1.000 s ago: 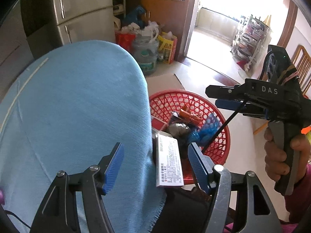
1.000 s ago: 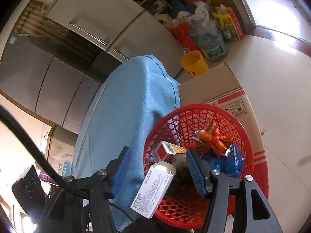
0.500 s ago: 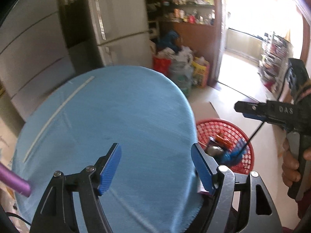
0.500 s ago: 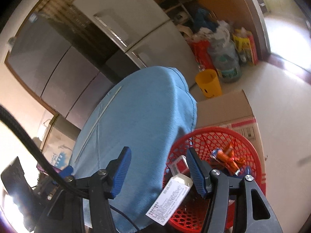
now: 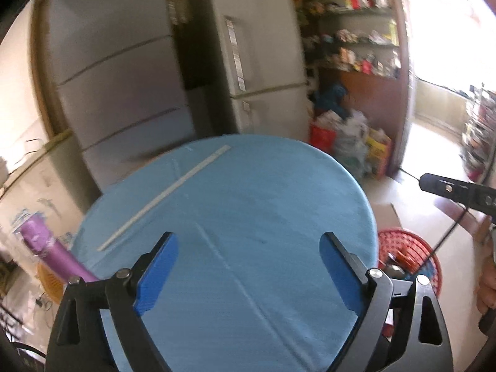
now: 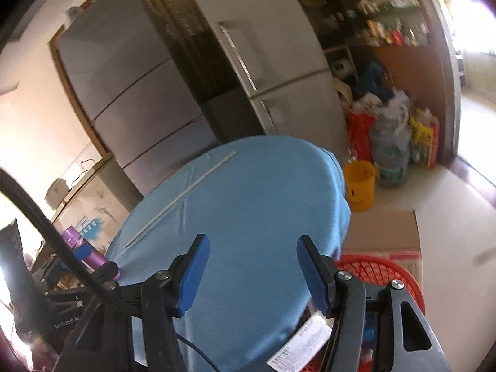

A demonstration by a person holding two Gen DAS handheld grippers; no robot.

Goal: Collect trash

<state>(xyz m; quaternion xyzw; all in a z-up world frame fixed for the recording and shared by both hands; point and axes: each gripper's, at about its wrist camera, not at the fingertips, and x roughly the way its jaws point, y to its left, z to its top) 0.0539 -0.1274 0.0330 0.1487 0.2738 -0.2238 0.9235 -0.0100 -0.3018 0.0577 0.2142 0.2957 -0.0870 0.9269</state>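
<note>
Though half hidden, red basket (image 6: pixel 387 266) holds trash.

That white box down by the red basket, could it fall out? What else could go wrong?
Maybe. The white box sits at the edge of the red basket beside the hanging blue tablecloth, and whether it lies fully inside cannot be seen, so it might tip onto the floor. The long white strip on the cloth is thin and flat, so the open left gripper could slip off it or bunch the cloth. The right gripper has a cable that could snag.
</note>
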